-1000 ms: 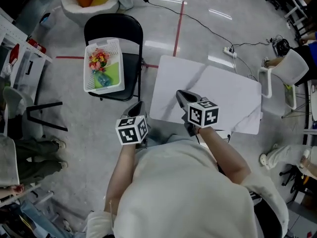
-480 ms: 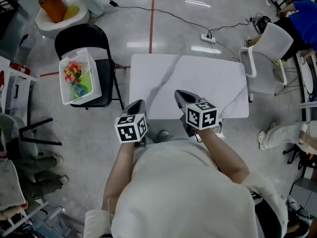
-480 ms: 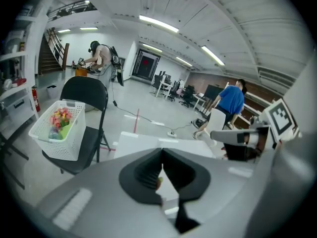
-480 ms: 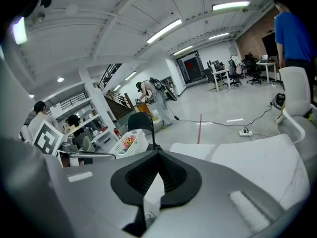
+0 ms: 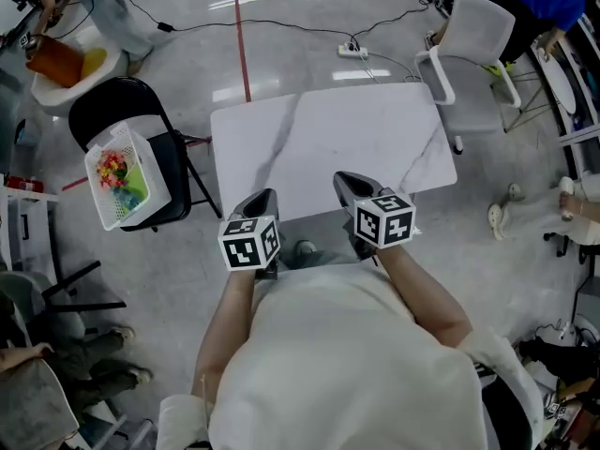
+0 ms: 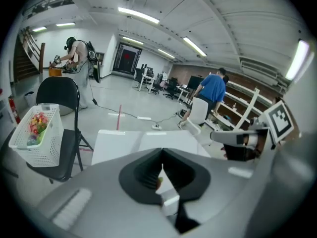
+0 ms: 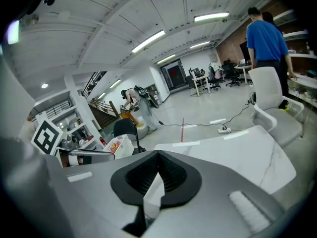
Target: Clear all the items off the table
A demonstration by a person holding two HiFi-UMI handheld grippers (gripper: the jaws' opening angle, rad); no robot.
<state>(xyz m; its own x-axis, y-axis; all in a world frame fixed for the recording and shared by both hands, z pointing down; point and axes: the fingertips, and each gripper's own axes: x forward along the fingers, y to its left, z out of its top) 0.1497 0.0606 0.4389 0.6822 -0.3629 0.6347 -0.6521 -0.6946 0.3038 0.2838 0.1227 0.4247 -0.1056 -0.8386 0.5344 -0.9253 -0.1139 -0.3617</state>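
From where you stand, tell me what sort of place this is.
Most likely a large open-plan office or lab hall: rows of desks and office chairs at the far end, long ceiling strip lights, and a bare polished floor with a power strip lying on it.

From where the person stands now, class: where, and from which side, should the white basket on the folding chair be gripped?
Probably the top rim of the white basket's table-side long wall, coming from above: the wall is thin, the top is open, and the backrest of the black folding chair stands behind it. The left gripper, the nearer one, is shut and must open first.
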